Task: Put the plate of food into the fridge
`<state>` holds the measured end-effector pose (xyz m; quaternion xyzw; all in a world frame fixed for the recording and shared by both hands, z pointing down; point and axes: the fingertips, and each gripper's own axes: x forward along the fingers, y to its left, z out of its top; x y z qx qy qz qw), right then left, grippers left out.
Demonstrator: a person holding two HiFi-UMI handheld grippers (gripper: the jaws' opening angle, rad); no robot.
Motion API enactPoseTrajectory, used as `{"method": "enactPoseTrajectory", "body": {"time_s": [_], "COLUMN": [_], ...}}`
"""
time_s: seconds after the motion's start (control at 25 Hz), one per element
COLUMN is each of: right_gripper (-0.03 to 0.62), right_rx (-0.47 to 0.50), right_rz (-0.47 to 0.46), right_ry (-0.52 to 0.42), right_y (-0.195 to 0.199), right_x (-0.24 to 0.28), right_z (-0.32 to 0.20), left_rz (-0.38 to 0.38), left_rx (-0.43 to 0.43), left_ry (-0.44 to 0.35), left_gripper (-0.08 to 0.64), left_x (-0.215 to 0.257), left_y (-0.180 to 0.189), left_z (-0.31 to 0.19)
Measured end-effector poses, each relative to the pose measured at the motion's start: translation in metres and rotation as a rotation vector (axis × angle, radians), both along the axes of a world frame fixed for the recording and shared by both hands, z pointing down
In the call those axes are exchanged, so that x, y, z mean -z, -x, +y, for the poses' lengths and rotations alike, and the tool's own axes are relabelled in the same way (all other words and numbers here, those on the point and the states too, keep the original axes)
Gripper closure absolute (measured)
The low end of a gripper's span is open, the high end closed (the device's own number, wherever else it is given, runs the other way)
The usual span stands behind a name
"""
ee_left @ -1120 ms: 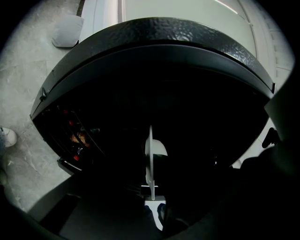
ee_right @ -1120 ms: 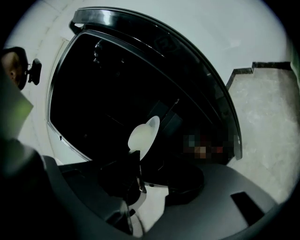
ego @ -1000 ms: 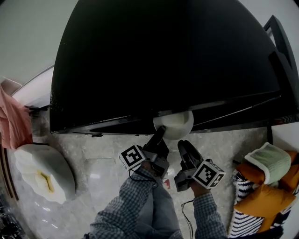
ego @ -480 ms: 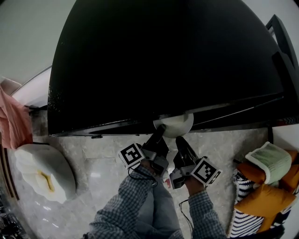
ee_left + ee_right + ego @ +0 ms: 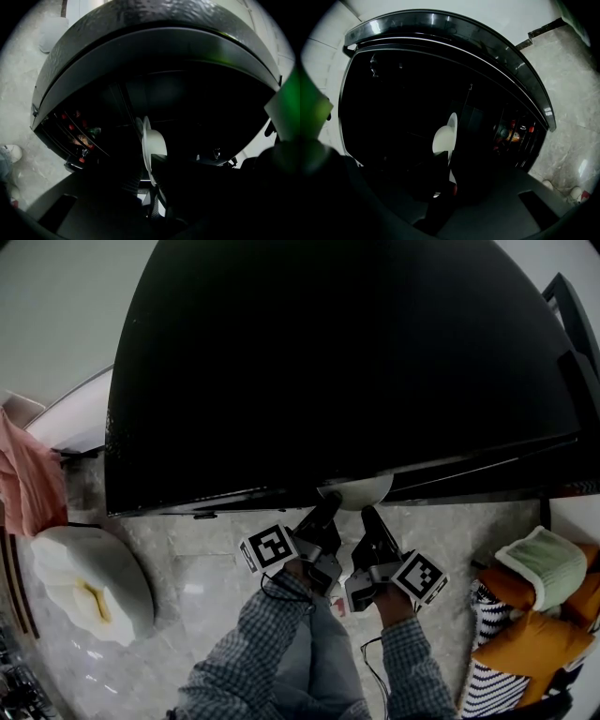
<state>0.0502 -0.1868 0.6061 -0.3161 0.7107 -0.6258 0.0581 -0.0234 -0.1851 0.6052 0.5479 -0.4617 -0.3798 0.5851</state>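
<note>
The white plate (image 5: 356,490) pokes out from under the black fridge's (image 5: 337,371) top edge, with most of it hidden inside. My left gripper (image 5: 329,504) is shut on its near left rim. My right gripper (image 5: 367,515) reaches the near right rim, its jaws closing with the rim between them. The left gripper view shows the plate (image 5: 152,143) edge-on, running down between the dark jaws. The plate (image 5: 444,137) also stands edge-on in the right gripper view, going into the jaws. No food shows on it.
Door shelves with bottles and jars (image 5: 77,136) (image 5: 513,130) line the fridge's dark inside. On the marble floor lie a white round object (image 5: 89,582) at left and a striped bag with orange and green cloths (image 5: 530,601) at right. A pink cloth (image 5: 26,486) hangs far left.
My right gripper moved in from the right to the plate's rim and its jaws narrowed onto it. The plate slid farther under the fridge's top edge. The left gripper kept its hold.
</note>
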Motion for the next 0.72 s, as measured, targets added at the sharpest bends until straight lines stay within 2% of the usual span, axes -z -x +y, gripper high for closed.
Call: {"method": "enactPoseTrajectory", "body": {"time_s": [0.24,0.36,0.52,0.64,0.72], "right_gripper": [0.558,0.56,0.558,0.56,0.558], "right_rx": [-0.02,-0.039,-0.049,-0.066,-0.073], "right_rz": [0.003,-0.028,-0.023,-0.031,-0.036], "right_ry": [0.033,0.044,0.038,0.048,0.048], "right_y": [0.006,0.013,0.017,0.018,0.022], "right_x": [-0.006,-0.004,-0.004,-0.006,-0.007], "right_z": [-0.007,-0.01,-0.015,-0.025,-0.035], "left_rz": [0.023,0.023,-0.028,0.024,0.023], "left_rx": [0.006,-0.001,-0.026,-0.011,-0.009], "left_ry": [0.012,0.01,0.046,0.041,0.053], "left_gripper": [0.522,0.522,0.523,0.522,0.523], "left_x": [0.0,0.001,-0.006,-0.004,-0.007], "left_y": [0.002,0.005,0.009,0.005,0.005], "left_z": [0.007,0.01,0.021,0.021,0.023]}}
